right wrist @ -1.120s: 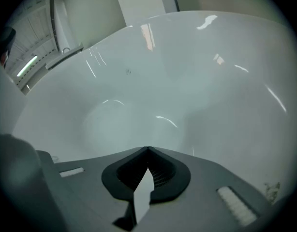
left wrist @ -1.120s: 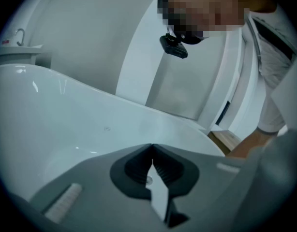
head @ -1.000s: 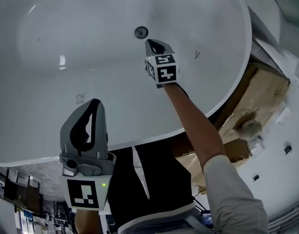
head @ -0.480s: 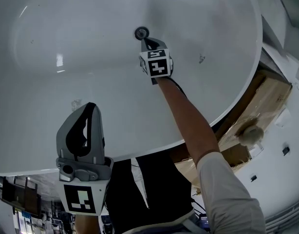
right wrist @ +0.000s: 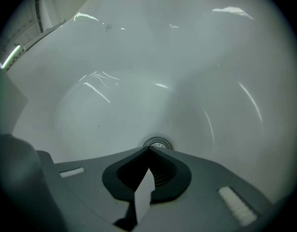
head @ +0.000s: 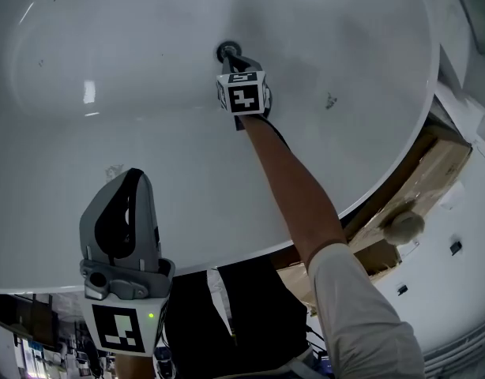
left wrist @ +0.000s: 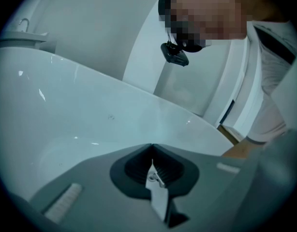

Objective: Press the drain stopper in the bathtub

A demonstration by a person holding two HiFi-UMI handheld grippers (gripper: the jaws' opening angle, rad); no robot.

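A round metal drain stopper [head: 225, 50] sits in the floor of the white bathtub [head: 108, 172]. My right gripper [head: 231, 56] is shut, and its closed tips rest right at the stopper's near edge. In the right gripper view the stopper [right wrist: 157, 143] peeks out just beyond the closed tips of the right gripper [right wrist: 149, 148]. My left gripper [head: 124, 181] is shut with nothing in it, held back over the tub's near rim. In the left gripper view the left gripper [left wrist: 152, 145] points across the tub wall [left wrist: 66, 110].
A brown cardboard box [head: 420, 181] lies beside the tub at the right. A white panel with small fittings [head: 456, 275] fills the lower right. The tub's rim [head: 227, 251] runs between me and the basin. A person [left wrist: 264, 81] leans over the tub in the left gripper view.
My right gripper has moved forward and left across the tub floor until its tips reach the stopper. The left gripper has drifted slightly left and down.
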